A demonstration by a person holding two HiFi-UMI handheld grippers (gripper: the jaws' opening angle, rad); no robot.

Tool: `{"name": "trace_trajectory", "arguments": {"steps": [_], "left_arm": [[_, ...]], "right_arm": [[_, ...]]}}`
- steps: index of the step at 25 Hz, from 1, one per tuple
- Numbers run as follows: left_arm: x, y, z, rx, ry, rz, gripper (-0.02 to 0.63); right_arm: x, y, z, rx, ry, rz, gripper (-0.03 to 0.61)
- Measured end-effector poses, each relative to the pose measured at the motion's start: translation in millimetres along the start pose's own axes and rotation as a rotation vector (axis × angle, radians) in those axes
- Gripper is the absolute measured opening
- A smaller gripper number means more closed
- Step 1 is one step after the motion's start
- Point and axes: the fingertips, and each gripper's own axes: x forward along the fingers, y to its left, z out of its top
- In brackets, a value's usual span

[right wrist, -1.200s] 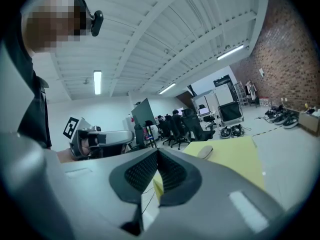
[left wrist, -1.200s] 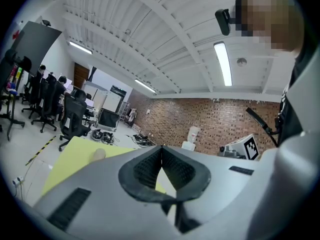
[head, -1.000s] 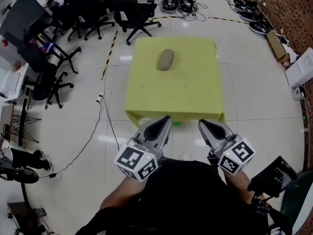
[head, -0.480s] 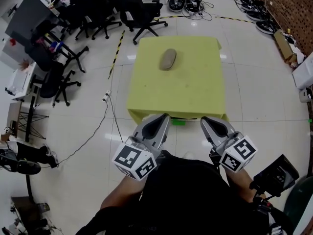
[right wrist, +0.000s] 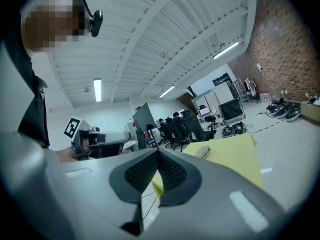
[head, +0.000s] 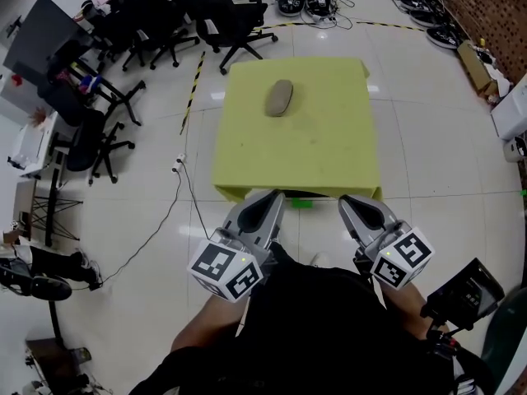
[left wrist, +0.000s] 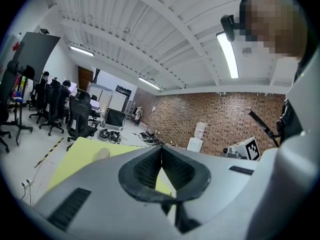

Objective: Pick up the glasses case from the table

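The left gripper [head: 274,197] and the right gripper [head: 352,202] both have their jaws pressed together on nothing, just short of the near edge of the square table draped in yellow-green cloth [head: 329,155]. The grey oval glasses case [head: 278,98] lies closed on the far half of the cloth, left of centre and well apart from both. Glossy white floor tiles [head: 428,138] surround the table, with black office chairs [head: 222,23] beyond and a red brick wall [head: 494,6] at the right.

Long ceiling lights [left wrist: 230,54] are shining over a glossy white tiled floor [head: 436,138], black office chairs [head: 230,23] are crowding the far left, and a red brick wall [left wrist: 210,119] is running along the right side.
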Motion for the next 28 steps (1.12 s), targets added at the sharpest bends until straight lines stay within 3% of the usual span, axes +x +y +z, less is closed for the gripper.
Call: {"name": "trace_trajectory", "arguments": {"steps": [12, 28], "left_arm": [[3.4, 35.4, 1.6, -0.023, -0.007, -0.003, 0.008], [26.3, 100.1, 20.4, 0.012, 0.006, -0.023, 0.008]], "right_arm": [[29.2, -4.3, -1.3, -0.006, 0.02, -0.021, 0.002], [95.2, -16.9, 3.8, -0.007, 0.055, -0.051, 0.002]]}}
